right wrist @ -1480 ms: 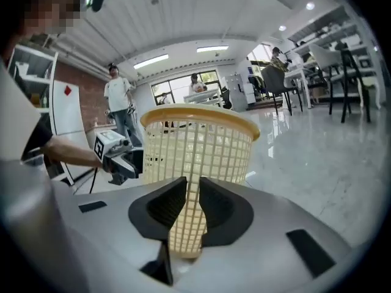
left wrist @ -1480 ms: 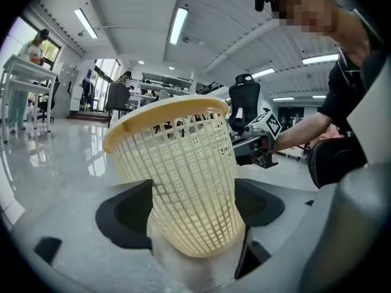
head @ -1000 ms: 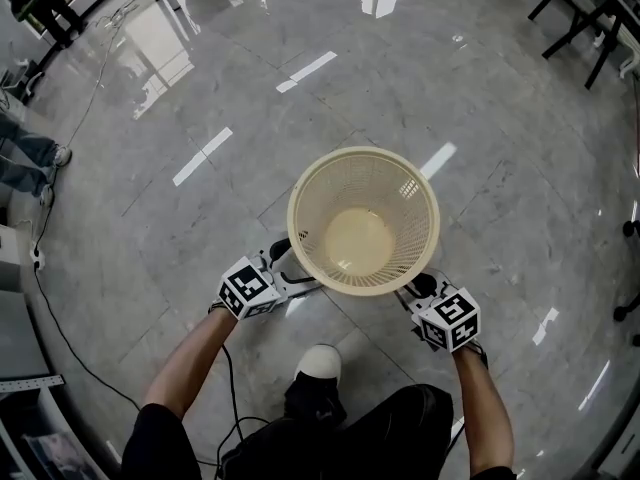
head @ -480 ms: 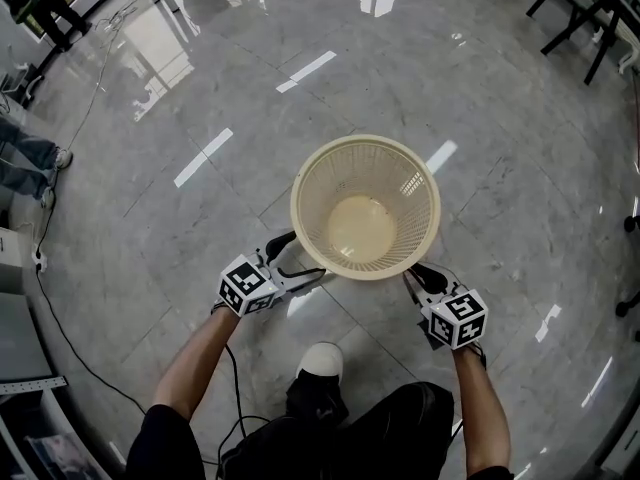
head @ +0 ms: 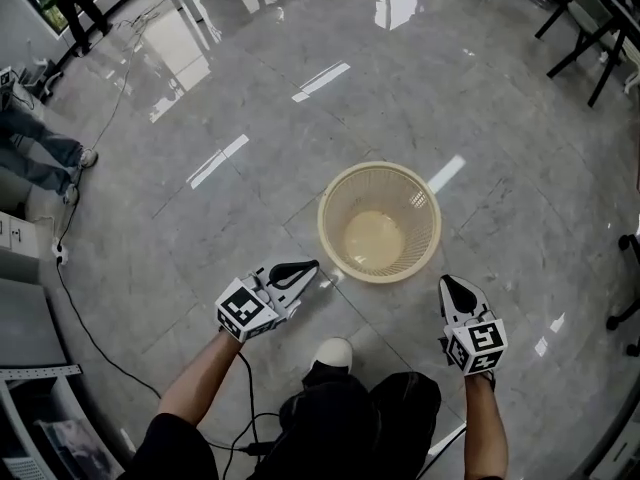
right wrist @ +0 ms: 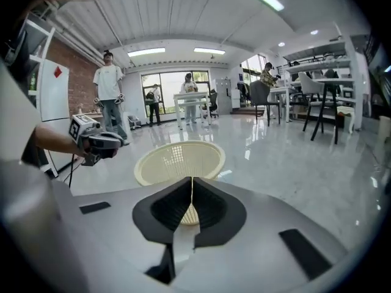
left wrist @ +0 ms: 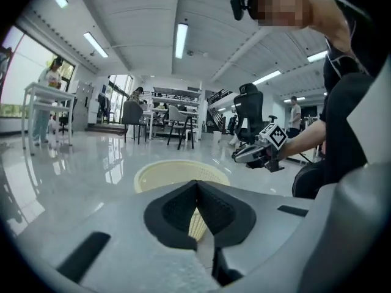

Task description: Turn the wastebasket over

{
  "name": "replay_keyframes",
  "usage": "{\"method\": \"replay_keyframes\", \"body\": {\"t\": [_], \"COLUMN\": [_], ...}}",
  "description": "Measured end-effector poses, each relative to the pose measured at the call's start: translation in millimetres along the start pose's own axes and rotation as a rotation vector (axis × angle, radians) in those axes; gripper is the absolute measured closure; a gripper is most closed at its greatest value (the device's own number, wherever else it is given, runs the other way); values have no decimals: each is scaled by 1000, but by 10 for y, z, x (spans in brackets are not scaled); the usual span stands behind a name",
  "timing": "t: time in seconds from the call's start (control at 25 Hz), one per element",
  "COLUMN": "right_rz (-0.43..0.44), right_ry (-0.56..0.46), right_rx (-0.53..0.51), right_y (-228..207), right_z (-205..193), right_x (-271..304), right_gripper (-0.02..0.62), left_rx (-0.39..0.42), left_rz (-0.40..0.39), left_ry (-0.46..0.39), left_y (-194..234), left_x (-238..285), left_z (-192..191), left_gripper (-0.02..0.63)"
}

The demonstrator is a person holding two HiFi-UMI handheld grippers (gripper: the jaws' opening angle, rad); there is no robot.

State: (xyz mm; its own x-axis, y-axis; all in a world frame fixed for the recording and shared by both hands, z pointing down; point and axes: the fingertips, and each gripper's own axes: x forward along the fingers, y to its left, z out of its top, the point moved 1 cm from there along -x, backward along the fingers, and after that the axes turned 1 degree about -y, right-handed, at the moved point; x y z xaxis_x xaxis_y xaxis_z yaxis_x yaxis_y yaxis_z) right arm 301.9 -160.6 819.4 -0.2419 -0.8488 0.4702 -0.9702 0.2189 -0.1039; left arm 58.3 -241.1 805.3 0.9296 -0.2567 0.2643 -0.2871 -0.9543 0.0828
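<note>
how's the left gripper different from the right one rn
The left gripper sits left of the basket and slants across toward it. The right gripper sits at the basket's right and points almost straight up the head view. Shared: both have just closed, jaws together with nothing between them, and both are clear of the basket.

1. Black short sleeves (head: 165,440) up top, and a black top to match.
2. Black trousers (head: 402,408) below, with one white shoe (head: 334,352) poking out.
3. Left gripper (head: 308,266): pale grey shell, black ribbed pads, and a cube (head: 245,309) tiled in black-and-white square markers.
4. Right gripper (head: 448,282): same grey-and-black build, with its own marker cube (head: 477,345).
5. A thin black cable (head: 247,388) trails along the left forearm.
6. The left gripper view picks up a small black camera (left wrist: 239,5) mounted on the head.
</note>
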Motion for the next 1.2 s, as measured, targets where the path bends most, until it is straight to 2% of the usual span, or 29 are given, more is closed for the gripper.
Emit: {"method": "replay_keyframes", "body": {"t": [0.08, 0.16, 0.36, 0.52, 0.64, 0.76, 0.92, 1.04, 1.2], "right_rz": [-34, -41, -40, -51, -90, -102, -85, -83, -94], "right_ry": [6, -7, -40, -76, -77, -90, -133, -161, -150], "right_rx": [27, 44, 80, 94, 123, 117, 107, 132, 123], "right_y": [126, 335, 952, 1338, 1678, 2080, 2607, 2854, 3214], "right_z": [396, 902, 2427, 3664, 4332, 4901, 5290, 5335, 5221], "right_x": [-205, -466, -1493, -2361, -3077, -3676, -4227, -4445, -4660], "right_gripper": [578, 578, 578, 578, 578, 578, 578, 578, 578], "left_rx": [55, 65, -5, -32, -35, -62, -98, -82, -141], "left_rz": [27, 58, 76, 70, 45, 75, 72, 72, 96], "left_ry": [5, 5, -6, -13, 23, 20, -7, -3, -15], "left_y": [-68, -134, -518, -932, -1398, -1754, -2263, -2555, -2791], "left_x": [-67, -162, -562, -933, -1304, -1755, -2249, -2450, -2742], "left_z": [480, 1023, 2641, 3922, 4697, 5426, 5977, 6070, 6002], "left_gripper": [600, 600, 600, 600, 600, 600, 600, 600, 600]}}
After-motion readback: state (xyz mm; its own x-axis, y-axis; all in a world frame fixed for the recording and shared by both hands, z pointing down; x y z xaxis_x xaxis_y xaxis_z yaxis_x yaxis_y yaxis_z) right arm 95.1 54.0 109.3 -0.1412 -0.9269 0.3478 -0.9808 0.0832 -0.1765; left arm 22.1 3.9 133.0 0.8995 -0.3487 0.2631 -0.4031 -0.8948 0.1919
